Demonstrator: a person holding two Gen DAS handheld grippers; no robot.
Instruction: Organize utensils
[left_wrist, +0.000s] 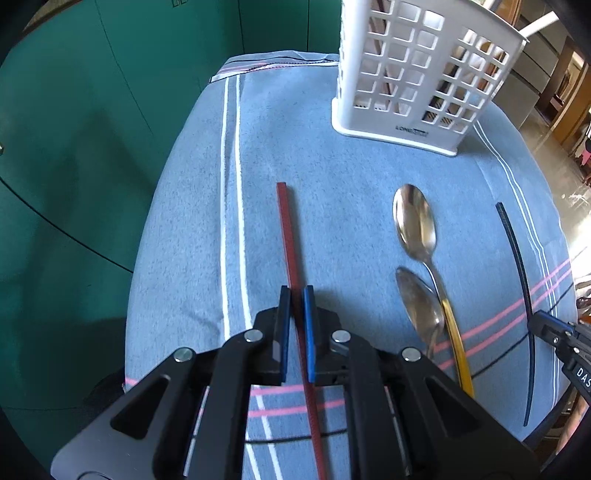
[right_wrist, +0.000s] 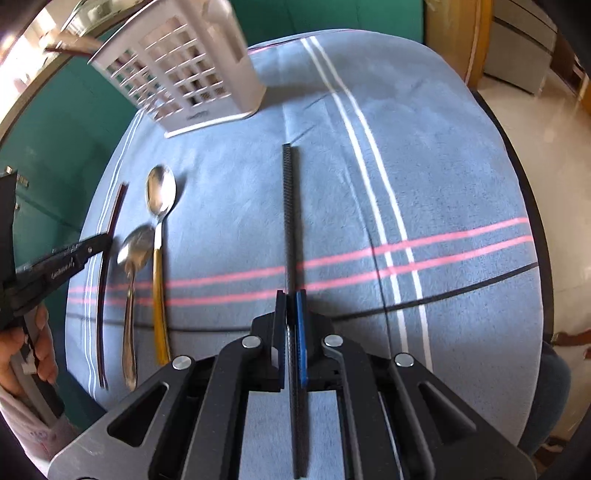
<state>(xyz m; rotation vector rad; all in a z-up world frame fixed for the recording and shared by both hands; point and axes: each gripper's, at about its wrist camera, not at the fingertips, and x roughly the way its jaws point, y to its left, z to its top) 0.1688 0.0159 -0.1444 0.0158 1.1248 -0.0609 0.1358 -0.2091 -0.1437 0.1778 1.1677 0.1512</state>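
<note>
We have both chopsticks gripped: left claw (left_wrist: 296, 295) clamped on the red chopstick (left_wrist: 289, 236), right claw (right_wrist: 291, 300) on the black chopstick (right_wrist: 291, 206); next, we judge, into the white holder (left_wrist: 417, 74) at upper right.

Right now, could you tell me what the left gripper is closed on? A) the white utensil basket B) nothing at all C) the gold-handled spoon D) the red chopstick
D: the left gripper has its pads pressed on the red chopstick, while the gold-handled spoon lies untouched on the cloth.
</note>
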